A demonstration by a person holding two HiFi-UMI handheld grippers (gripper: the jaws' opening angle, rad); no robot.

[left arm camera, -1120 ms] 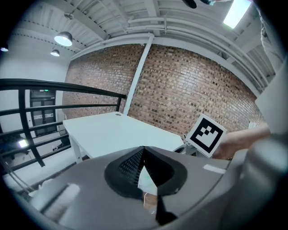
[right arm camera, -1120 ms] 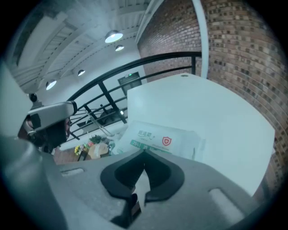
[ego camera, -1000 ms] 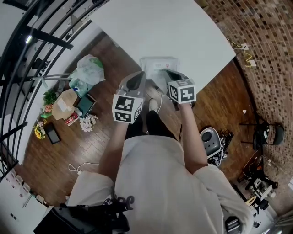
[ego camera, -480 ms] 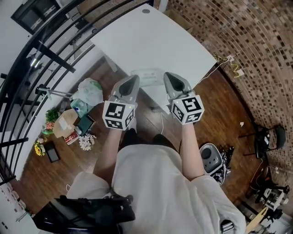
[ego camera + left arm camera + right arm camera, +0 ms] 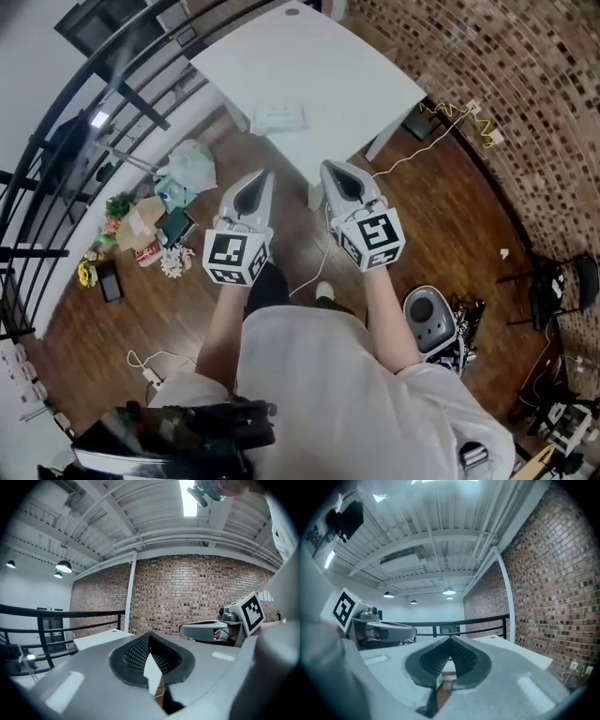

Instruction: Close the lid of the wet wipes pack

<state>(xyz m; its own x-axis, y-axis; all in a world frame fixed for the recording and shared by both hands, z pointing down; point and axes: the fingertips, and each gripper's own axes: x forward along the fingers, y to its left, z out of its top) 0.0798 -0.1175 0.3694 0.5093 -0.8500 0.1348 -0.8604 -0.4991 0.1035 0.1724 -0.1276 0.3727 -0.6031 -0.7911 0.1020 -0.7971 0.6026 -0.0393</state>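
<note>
The wet wipes pack (image 5: 277, 118), pale green and white, lies flat near the front edge of the white table (image 5: 319, 66). From this distance I cannot tell how its lid stands. My left gripper (image 5: 260, 180) and right gripper (image 5: 334, 170) hang side by side over the wooden floor, well short of the table and apart from the pack. Both are shut with nothing held. In the left gripper view the left gripper (image 5: 149, 637) points up at the brick wall. The right gripper (image 5: 450, 639) in its own view does the same, and the pack is out of sight in both.
Bags (image 5: 192, 164), a cardboard box (image 5: 139, 217) and flowers (image 5: 173, 262) clutter the floor at left beside a black railing (image 5: 56, 169). A cable (image 5: 412, 155) runs by the table leg. A grey machine (image 5: 427, 309) sits on the floor at right.
Both grippers have drawn back from the pack at the table edge. The table and pack now sit farther away, with the grippers over the floor.
</note>
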